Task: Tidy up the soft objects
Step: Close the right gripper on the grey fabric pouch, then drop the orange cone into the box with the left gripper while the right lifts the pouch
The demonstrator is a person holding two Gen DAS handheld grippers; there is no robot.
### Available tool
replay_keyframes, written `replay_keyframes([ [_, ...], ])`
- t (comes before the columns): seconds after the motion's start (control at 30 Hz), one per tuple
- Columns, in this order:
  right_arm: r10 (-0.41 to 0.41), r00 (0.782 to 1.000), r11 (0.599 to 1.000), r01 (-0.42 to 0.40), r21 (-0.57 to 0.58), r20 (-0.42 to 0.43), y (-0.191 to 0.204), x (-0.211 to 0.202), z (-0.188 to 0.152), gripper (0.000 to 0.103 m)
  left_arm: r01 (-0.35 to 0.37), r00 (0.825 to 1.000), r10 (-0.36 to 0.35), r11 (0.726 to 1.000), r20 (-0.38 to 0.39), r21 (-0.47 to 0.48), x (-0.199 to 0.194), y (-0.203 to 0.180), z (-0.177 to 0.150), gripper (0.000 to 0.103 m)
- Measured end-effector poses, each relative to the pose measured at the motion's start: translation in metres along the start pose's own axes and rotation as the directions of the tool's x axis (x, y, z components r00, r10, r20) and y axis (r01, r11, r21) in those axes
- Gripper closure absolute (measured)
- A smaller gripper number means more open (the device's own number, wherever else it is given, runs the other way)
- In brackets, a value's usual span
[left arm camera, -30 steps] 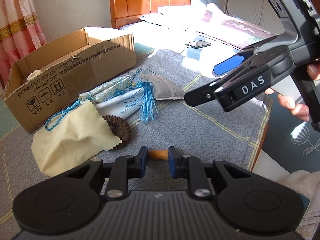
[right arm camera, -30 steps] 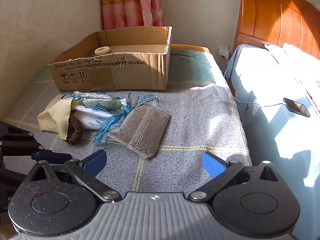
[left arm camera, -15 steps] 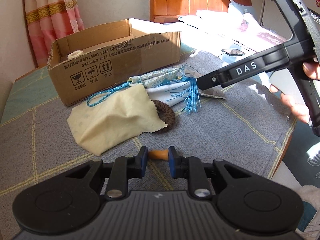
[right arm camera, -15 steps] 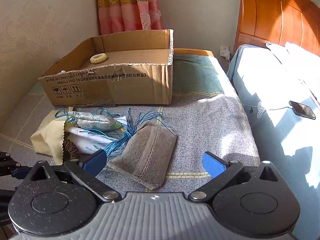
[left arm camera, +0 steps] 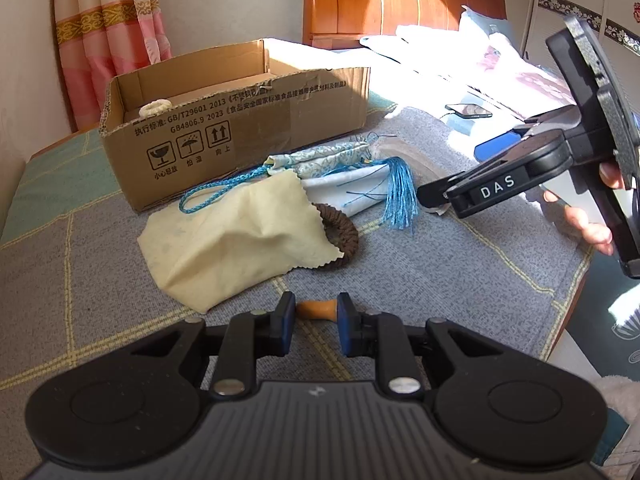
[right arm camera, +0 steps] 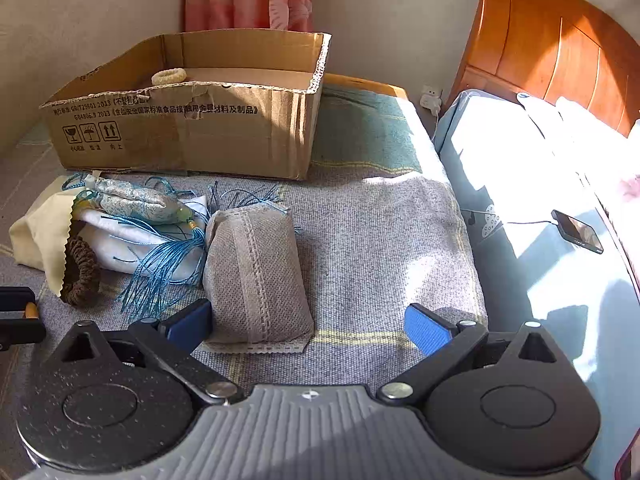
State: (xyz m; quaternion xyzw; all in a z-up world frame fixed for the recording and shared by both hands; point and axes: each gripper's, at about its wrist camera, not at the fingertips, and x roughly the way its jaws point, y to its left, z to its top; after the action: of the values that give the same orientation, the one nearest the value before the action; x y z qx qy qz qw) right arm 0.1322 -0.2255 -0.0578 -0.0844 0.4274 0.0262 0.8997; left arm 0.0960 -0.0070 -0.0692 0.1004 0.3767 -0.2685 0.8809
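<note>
Grey mesh pouch [right arm camera: 256, 276] lies on the blanket [right arm camera: 380, 240] before the cardboard box [right arm camera: 240, 136], between the right gripper's [right arm camera: 308, 322] spread jaws. Blue tassel threads [right arm camera: 160, 268] touching it could snag and drag. Left gripper [left arm camera: 312, 322] clenches a small orange piece [left arm camera: 316, 309].

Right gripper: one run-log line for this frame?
right gripper: open, at grey pouch | left gripper: shut on orange piece | cardboard box: holds cream ring
</note>
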Motion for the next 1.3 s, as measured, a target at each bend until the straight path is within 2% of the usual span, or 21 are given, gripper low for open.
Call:
replay_keyframes([
  [0.27,0.11,0.993,0.992,-0.106,-0.073,0.05,0.016,0.008,0.008,0.03,0.002,1.0,-0.002,1.0,0.002,-0.011,0.0,0.002,0.0,0.083],
  [0.43,0.146,0.988,0.986,-0.14,-0.094,0.059,0.015,0.01,0.011,0.042,0.006,1.0,-0.006,1.0,0.002,-0.014,0.0,0.002,0.0,0.083],
  [0.5,0.128,0.99,0.987,-0.122,-0.103,0.055,0.015,0.008,0.011,0.055,0.006,1.0,-0.006,1.0,0.002,-0.017,0.0,0.003,0.0,0.083],
  [0.73,0.104,0.993,0.991,-0.098,-0.095,0.053,0.017,0.007,0.011,0.056,0.004,1.0,-0.004,1.0,0.003,-0.015,-0.001,0.002,0.0,0.083],
  [1.0,0.07,0.997,0.995,-0.068,-0.074,0.034,0.017,-0.003,0.012,0.067,0.009,1.0,-0.009,1.0,-0.015,-0.013,-0.001,0.002,0.002,0.083],
  [1.3,0.091,0.995,0.994,-0.088,-0.068,0.05,0.01,-0.032,0.012,0.068,0.003,1.0,-0.003,1.0,-0.011,0.019,-0.015,0.001,0.009,0.083],
])
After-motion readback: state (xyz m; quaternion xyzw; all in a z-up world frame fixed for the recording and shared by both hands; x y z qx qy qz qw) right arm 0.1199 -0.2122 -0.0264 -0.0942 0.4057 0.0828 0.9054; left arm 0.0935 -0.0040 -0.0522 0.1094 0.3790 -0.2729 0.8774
